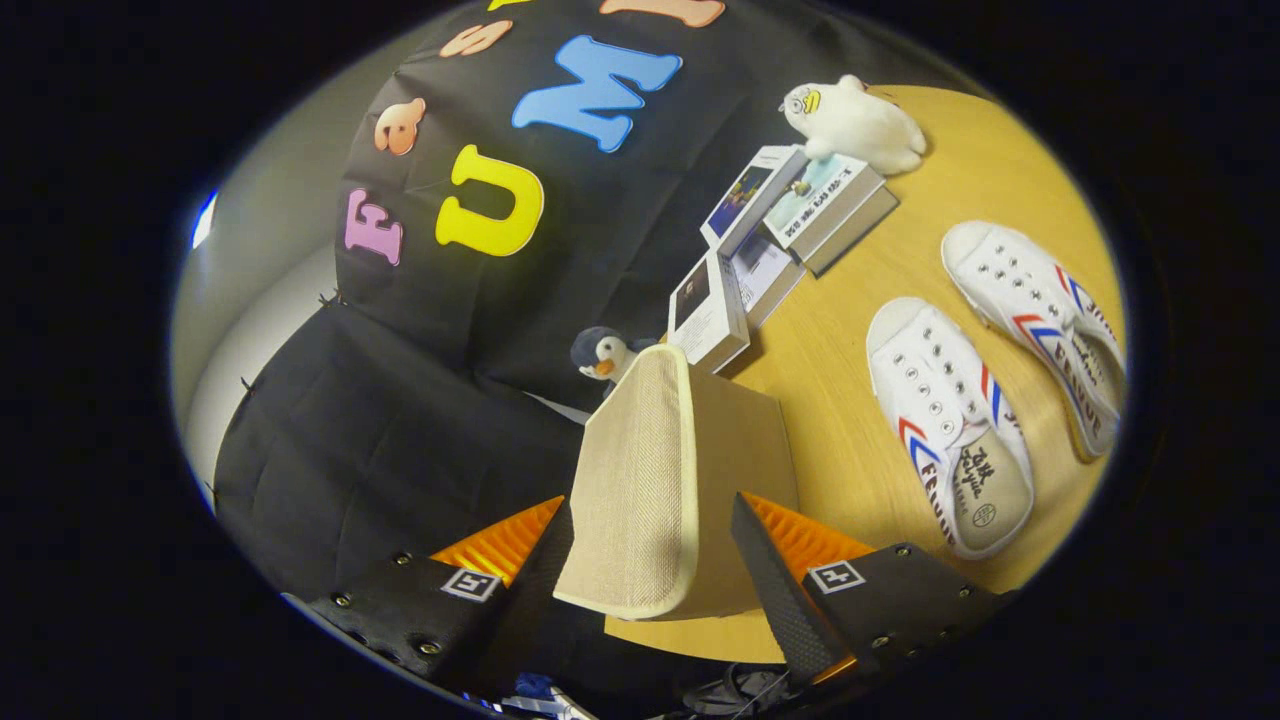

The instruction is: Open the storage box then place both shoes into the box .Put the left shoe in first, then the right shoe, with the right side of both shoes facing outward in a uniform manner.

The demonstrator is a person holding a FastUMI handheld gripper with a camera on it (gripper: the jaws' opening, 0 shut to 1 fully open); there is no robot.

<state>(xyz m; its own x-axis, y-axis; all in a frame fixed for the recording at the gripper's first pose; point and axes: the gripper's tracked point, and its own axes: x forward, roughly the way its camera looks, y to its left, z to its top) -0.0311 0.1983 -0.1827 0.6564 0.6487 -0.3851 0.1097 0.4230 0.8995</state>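
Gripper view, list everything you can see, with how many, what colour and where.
Storage box: one, beige fabric, on the table, between the fingers.
Box lid: one, beige with pale trim, raised between the fingers.
Shoes: two, white with red-blue stripes, beside the box.
Books: several, mostly white covers, beyond the box.
Plush penguin: one, grey-white, behind the lid.
White plush: one, atop the books.
Table: one, light wood.
Gripper: one, fingers flanking the lid, grip unclear.

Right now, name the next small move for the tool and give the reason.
Probably swing the lid further back until the storage box stands fully open. The tool has its fingers either side of the raised lid, seemingly gripping it, and both shoes lie on the table beyond, not yet picked up.
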